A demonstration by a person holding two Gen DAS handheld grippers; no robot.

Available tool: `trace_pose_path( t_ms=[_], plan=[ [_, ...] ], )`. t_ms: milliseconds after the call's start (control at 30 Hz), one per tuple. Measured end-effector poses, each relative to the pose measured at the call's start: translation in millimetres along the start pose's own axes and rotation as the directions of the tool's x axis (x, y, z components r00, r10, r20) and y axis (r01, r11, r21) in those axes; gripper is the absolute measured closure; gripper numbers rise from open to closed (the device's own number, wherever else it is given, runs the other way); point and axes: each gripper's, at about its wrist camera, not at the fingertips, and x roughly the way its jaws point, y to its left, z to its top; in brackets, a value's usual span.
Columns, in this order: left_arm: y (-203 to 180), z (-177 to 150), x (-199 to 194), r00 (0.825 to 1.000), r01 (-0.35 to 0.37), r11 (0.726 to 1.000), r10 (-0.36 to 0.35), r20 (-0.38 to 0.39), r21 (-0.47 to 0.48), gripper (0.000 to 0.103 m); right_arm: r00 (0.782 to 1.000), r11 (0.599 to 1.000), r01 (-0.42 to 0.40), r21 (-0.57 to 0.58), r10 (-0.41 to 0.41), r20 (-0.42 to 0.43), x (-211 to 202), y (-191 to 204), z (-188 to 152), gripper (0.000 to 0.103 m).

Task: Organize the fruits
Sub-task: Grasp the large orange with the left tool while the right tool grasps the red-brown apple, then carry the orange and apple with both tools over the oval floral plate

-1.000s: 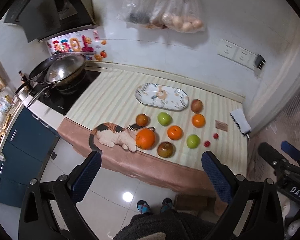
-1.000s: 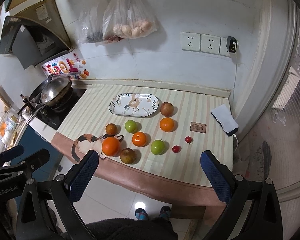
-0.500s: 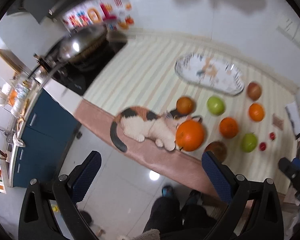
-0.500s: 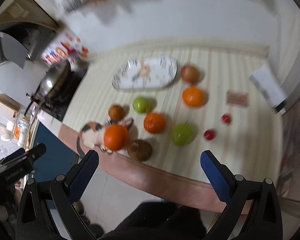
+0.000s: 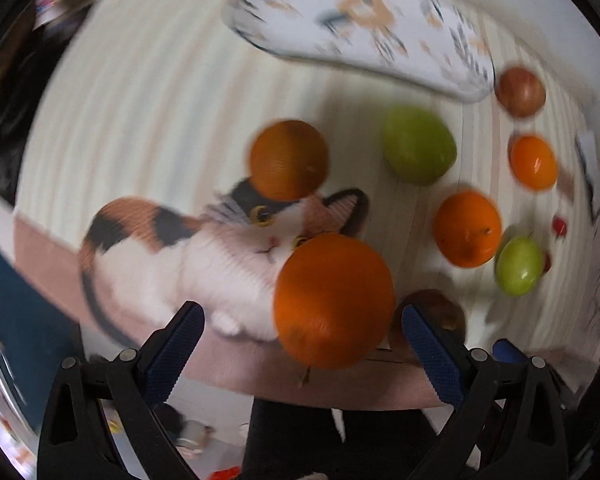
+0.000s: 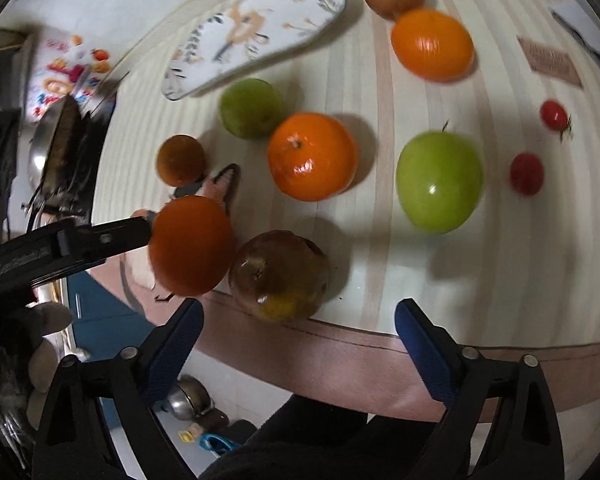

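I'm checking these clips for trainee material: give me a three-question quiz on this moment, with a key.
1. True or false: the oval plate already holds fruit.
2. Which fruit lies straight ahead between the left gripper fingers? A. a green apple B. the large orange C. a cherry tomato
3. Fill in: both grippers, including the right gripper, are ____ and hold nothing.

Key: 1 false; 2 B; 3 open

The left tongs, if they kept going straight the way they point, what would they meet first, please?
Most likely the large orange, which sits between the open fingers of the left tongs. Blur leaves depth uncertain.
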Motion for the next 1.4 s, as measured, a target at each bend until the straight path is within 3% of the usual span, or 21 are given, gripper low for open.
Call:
trace_pose_path(
  t_ms=[100, 133, 167, 200, 300, 467, 700, 900, 1200, 1400],
  plan=[
    [-10.5, 5.8, 19.8, 0.999, 0.024, 0.997, -0.021, -0.034, 0.076, 0.005, 1.000, 0.999, -0.002, 0.043, 0.003, -0.008, 13.6, 3.2, -1.6, 0.009],
    [-12.4, 6.6, 21.8, 0.998, 0.054, 0.995, -0.051, -0.029, 0.083, 0.011, 1.000, 0.999, 0.002, 0.050, -0.001, -0.007, 16.8, 6.2, -1.9, 0.009],
    [-14.1, 7.5, 21.6, 0.995, 0.095, 0.992, -0.093, -0.022, 0.084, 0.026, 1.000, 0.999, 0.005, 0.052, -0.005, -0.005, 19.2, 8.4, -1.4, 0.009],
    [-16.1, 7.8, 19.3, 0.994, 0.110, 0.990, -0.109, -0.017, 0.084, 0.026, 1.000, 0.998, 0.009, 0.056, -0.009, -0.002, 21.2, 10.9, -0.6, 0.009],
    [-20.5, 6.3, 11.9, 0.999, 0.040, 0.990, -0.043, 0.023, 0.132, 0.026, 1.000, 0.997, 0.020, 0.069, -0.020, 0.001, 23.7, 15.0, 0.7, 0.010],
    [8.6, -4.9, 0.1, 0.999, -0.026, 0.988, 0.019, 0.049, 0.149, 0.026, 1.000, 0.997, 0.028, 0.067, -0.028, -0.001, 24.5, 21.8, 9.8, 0.012],
    [18.9, 0.3, -7.4, 0.998, 0.009, 0.989, -0.019, 0.066, 0.149, 0.024, 0.999, 0.994, 0.033, 0.102, -0.029, -0.038, 44.4, 23.4, 18.8, 0.020],
    [30.1, 11.4, 3.3, 0.999, 0.033, 0.987, -0.036, 0.014, 0.157, 0.025, 0.995, 0.991, 0.096, 0.089, -0.092, -0.044, 59.4, 34.6, 25.4, 0.031],
    [25.4, -7.0, 6.5, 0.998, 0.057, 0.986, -0.060, 0.013, 0.155, 0.027, 0.990, 0.989, 0.140, 0.055, -0.140, -0.011, 60.1, 53.4, 20.2, 0.032],
    [28.3, -13.0, -30.4, 0.993, 0.107, 0.985, -0.113, 0.039, 0.138, 0.027, 0.991, 0.991, 0.132, 0.030, -0.132, 0.013, 41.9, 68.8, 19.7, 0.032]
  ],
)
